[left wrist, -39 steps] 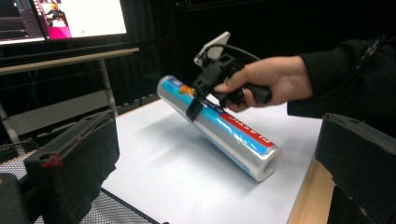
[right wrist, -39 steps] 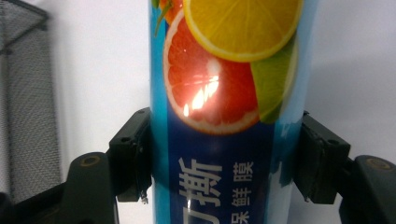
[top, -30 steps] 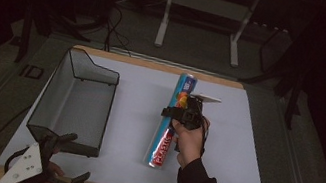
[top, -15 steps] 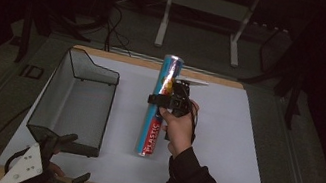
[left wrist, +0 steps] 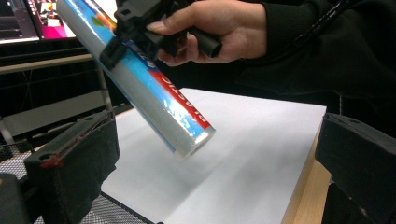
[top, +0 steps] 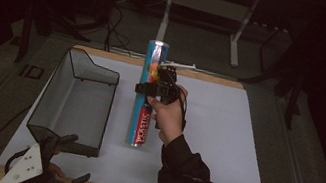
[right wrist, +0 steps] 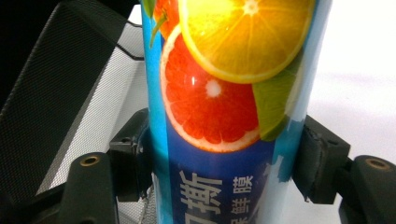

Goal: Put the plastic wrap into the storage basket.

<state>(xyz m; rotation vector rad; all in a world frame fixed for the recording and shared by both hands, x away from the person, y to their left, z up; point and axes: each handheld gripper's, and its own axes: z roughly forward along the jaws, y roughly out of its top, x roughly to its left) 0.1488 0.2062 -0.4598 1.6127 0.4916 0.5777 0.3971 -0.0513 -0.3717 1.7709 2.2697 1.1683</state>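
Right gripper (top: 151,89) is clamped on the long blue fruit-printed plastic-wrap roll (top: 147,96), held beside the black mesh tray (top: 75,101); left gripper (top: 42,172) sits wide open.

The room is dark, and most of the light falls on the table (top: 249,137), whose top is covered by a white sheet (top: 222,147); a wooden edge shows along its far and near sides. Around the table the floor (top: 200,42) is grey and dim. Beyond the far edge stands a pale metal frame (top: 234,38) with splayed feet, and dark cables (top: 112,21) trail over the floor to the left of it. Black stands (top: 31,22) rise at both sides. In the left gripper view, lit screens (left wrist: 28,21) glow at upper left above a long shelf (left wrist: 46,63).
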